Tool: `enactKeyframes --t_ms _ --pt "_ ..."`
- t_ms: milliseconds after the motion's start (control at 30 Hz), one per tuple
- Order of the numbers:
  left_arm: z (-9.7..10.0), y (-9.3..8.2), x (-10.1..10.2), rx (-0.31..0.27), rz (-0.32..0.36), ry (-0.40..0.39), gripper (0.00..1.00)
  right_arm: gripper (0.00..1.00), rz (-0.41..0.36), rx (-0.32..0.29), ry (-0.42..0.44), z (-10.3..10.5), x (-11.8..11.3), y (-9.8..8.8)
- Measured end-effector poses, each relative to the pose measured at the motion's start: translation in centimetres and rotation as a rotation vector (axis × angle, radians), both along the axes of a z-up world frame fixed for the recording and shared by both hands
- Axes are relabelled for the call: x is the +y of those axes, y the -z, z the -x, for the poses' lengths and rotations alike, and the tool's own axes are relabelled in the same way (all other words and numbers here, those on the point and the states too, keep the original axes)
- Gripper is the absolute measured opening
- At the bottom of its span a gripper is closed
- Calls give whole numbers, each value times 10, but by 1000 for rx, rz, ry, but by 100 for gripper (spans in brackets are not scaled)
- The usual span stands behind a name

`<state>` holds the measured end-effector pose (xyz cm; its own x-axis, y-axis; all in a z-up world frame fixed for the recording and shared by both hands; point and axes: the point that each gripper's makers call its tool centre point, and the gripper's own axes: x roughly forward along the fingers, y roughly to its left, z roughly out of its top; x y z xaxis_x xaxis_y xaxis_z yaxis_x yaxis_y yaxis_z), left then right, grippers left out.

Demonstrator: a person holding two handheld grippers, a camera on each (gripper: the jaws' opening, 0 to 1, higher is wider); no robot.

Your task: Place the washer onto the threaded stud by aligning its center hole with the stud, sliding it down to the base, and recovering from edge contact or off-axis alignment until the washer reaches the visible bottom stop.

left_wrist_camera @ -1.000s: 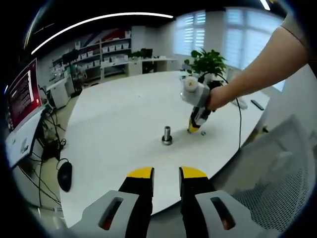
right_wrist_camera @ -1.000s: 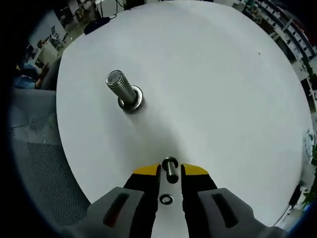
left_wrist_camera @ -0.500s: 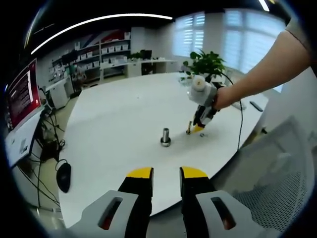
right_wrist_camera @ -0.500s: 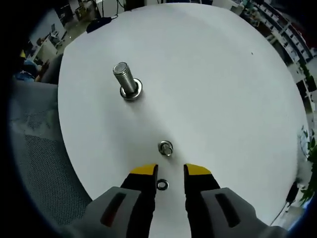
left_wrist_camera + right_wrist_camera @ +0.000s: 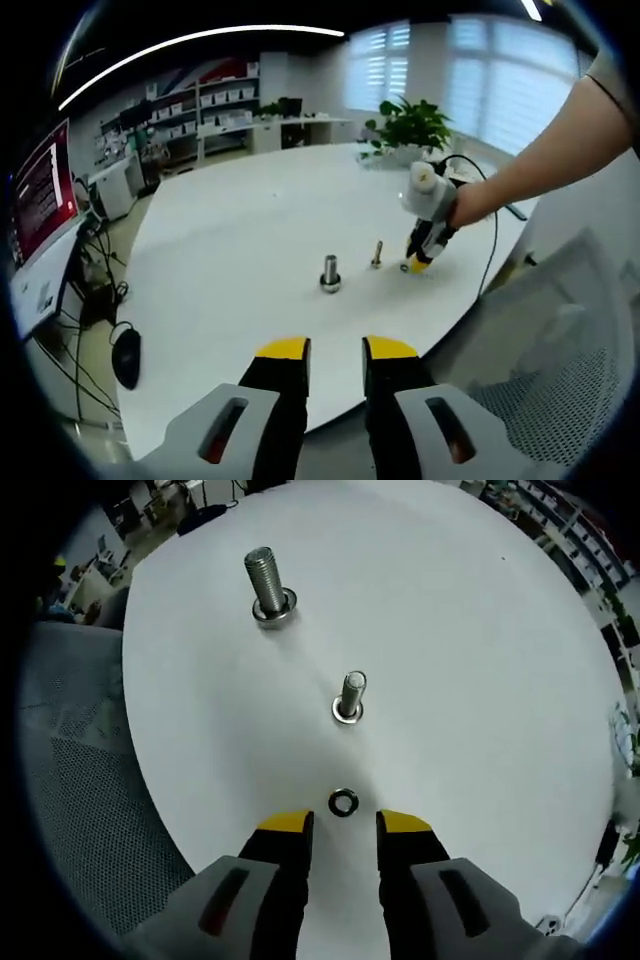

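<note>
Left gripper view: set back off the tabletop edge, looking across it toward office shelves and windows, far from the parts. Right gripper view: close above the tabletop, looking steeply down. Shared: large stud, small stud toward 12 o'clock.

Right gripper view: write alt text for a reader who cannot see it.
The right gripper, open and empty, hangs over a white table just short of a loose washer lying flat. Beyond it a small threaded stud stands upright with a ring at its base, and farther off a larger threaded stud does too.
</note>
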<state>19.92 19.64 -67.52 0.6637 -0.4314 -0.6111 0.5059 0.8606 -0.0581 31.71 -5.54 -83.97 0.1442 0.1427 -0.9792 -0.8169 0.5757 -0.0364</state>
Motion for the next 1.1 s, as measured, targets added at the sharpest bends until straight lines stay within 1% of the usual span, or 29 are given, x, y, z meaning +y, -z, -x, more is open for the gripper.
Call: enactKeyframes --t_ms 133,167,300,533,600,767,833,900,967,1033,1067,1100 --pt "0 0 1 -1 -4 -1 18 28 5 14 15 8 -4 5" --pt "0 0 1 -1 -4 -1 18 27 -10 11 31 7 -2 4" --pt "0 0 1 -1 0 -4 18 27 -27 10 44 4 -2 5" --pt "0 1 1 3 -3 0 18 26 -41 3 45 0 1 4" --pt "0 2 1 5 -5 -1 18 25 -45 -2 58 -2 2 4" --pt "0 2 2 3 -9 -3 17 23 -39 -4 13 -4 6 4" --pt "0 2 2 5 -12 -5 17 20 -34 -6 -6 -4 10 4" --pt "0 2 3 1 -14 -7 17 16 -14 -7 -48 -8 11 4" --pt "0 2 3 5 -15 -9 17 15 23 46 -43 -7 10 4" --pt "0 3 3 5 -17 -10 17 15 61 76 -42 -8 9 5" --pt "-1 2 4 2 -17 -12 17 15 66 74 -49 -8 10 5" --pt "-1 1 4 -1 -14 -15 17 15 89 68 -65 -7 11 5"
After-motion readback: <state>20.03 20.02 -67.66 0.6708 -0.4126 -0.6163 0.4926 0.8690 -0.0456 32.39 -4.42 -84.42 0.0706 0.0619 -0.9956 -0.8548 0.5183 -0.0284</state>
